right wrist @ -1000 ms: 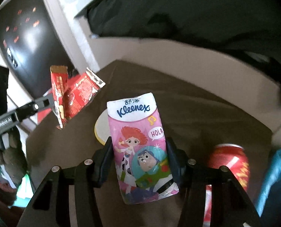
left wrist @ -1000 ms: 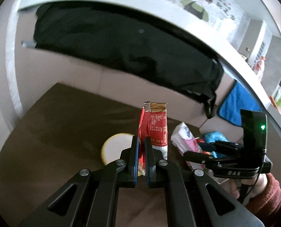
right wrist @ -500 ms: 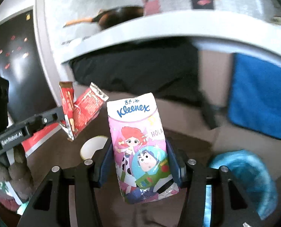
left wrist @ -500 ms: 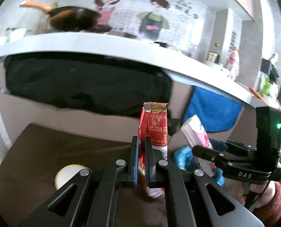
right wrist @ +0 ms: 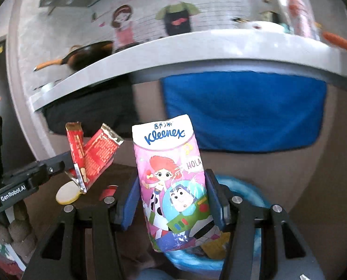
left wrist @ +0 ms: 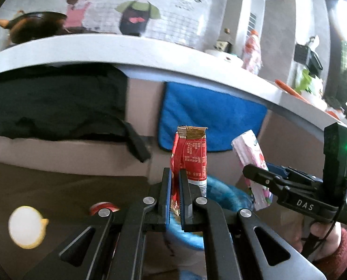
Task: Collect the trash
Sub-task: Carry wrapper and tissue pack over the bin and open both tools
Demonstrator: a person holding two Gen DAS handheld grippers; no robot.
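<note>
Left wrist view: left gripper (left wrist: 175, 200) pinches red wrapper (left wrist: 192, 158); right gripper (right wrist: 171, 200) clamps Kleenex pack (right wrist: 171, 182) above blue-lined bin (right wrist: 248, 191).

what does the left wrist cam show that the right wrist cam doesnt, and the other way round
Only the left wrist view shows the hand in a dark red sleeve that holds the right gripper, and that gripper's green light.

Only the right wrist view shows the front of the Kleenex pack, with its name and cartoon print, and the left gripper from the side.

Both show the red wrapper clamped in the left gripper, the tissue pack in the right gripper, the blue-lined bin below, the blue towel, the pan on the counter, the red can and the yellow-rimmed disc.
</note>
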